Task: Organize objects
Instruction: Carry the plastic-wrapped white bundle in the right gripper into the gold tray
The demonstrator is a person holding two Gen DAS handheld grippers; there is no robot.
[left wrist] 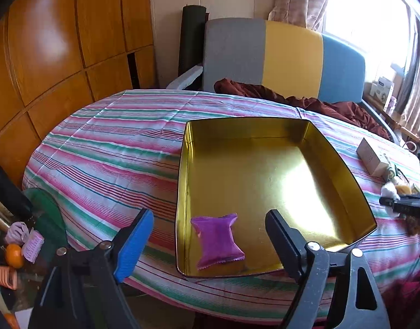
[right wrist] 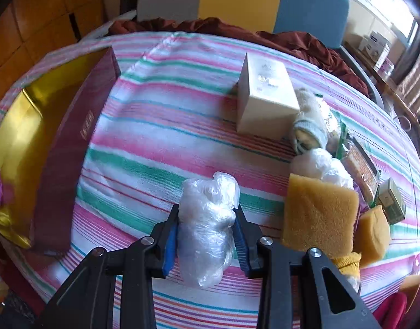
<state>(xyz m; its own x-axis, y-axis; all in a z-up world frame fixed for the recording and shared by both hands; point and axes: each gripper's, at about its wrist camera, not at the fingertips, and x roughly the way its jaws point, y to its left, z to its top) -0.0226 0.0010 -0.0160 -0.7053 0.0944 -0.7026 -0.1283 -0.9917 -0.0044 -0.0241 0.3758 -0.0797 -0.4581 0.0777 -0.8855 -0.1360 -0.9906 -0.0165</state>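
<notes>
Spread wide at lower centre, your left gripper [left wrist: 210,235] holds nothing; the purple packet [left wrist: 218,242] lies flat between its fingers in the gold tin's [left wrist: 344,186] near-left corner, long axis running up-frame.

Clamped mid-body at bottom centre, your right gripper [right wrist: 207,235] pinches the plastic-wrapped bundle [right wrist: 207,227], upright in frame — likely light, squashy, slippery.

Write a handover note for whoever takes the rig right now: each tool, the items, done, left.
Left tool: open, nothing in it, above the purple packet.
Right tool: shut on a clear plastic bundle, beside the tin.
Done: purple packet lies in the gold tin, near corner.
Left: put the bundle in the tin, then the pale box, two sponges, second plastic bundle and the other small items on the striped cloth.
</notes>
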